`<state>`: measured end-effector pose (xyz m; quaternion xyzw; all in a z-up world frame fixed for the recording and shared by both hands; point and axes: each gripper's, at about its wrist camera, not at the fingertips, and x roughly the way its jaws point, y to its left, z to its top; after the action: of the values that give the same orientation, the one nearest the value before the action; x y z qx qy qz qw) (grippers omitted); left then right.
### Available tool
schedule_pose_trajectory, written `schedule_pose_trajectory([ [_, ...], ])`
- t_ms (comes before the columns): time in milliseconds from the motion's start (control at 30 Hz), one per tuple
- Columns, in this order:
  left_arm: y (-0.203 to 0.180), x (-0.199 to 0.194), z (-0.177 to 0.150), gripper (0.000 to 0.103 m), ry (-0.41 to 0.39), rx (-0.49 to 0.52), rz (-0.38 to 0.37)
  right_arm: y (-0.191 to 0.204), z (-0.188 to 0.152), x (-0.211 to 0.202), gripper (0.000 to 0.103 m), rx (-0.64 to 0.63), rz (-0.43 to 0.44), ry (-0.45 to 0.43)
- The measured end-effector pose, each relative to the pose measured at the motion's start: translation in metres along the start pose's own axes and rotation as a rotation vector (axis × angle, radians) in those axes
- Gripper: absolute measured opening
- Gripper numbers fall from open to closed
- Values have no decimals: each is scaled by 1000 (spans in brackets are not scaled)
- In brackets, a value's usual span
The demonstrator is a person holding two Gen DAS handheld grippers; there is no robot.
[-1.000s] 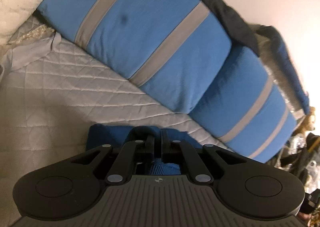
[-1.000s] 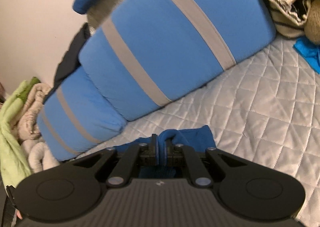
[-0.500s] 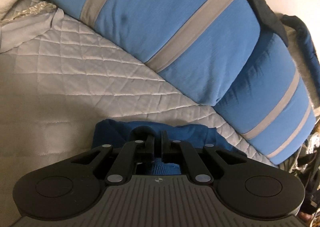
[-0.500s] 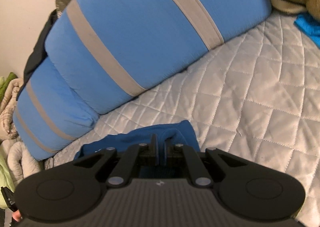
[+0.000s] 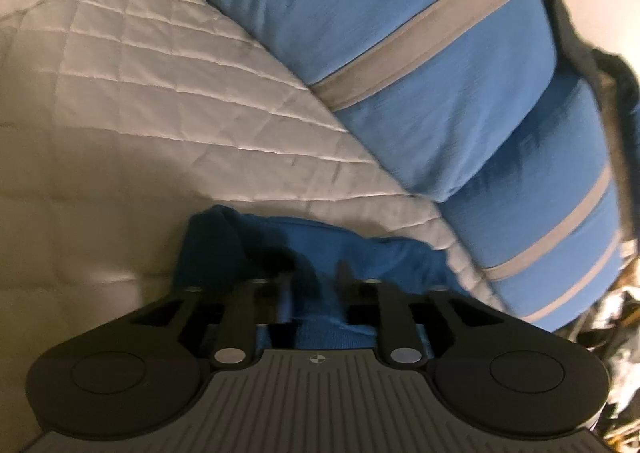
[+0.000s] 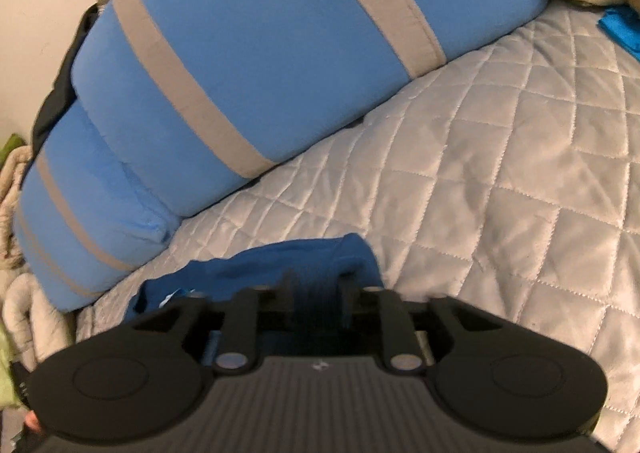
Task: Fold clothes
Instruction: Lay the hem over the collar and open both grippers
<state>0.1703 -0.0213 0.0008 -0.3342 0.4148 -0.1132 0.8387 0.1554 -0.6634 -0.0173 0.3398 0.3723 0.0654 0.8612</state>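
Blue garment point(image 5: 320, 253) on quilt point(image 5: 160, 125) — between both opening tongs point(image 5: 314, 285) point(image 6: 316, 289), unpinched.

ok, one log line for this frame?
phase: release | left tongs: opening over blue garment | right tongs: opening | garment on quilt

Dim warm indoor light; motion blur; fisheye bending edges.
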Motion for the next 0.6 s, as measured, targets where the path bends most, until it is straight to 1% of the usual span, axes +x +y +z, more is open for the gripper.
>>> schedule_pose_trajectory([
  [67, -1, -4, 0, 42, -4, -2, -15, 1, -1, -5, 70, 1, 24, 5],
  [133, -3, -8, -1, 43, -3, 5, -13, 4, -2, -9, 73, -13, 30, 13],
  [233, -4, -14, -3, 43, 13, 8, -4, 8, -6, -16, 73, -30, 33, 22],
  [333, -2, -19, -9, 43, 48, 10, -4, 8, -11, -23, 74, -32, 45, 35],
  [467, 1, -25, -19, 43, 86, 3, -22, 4, -19, -26, 75, -18, 50, 67],
  [600, -2, -28, -28, 43, 114, 39, -16, 1, -29, -25, 74, -11, 29, 93],
])
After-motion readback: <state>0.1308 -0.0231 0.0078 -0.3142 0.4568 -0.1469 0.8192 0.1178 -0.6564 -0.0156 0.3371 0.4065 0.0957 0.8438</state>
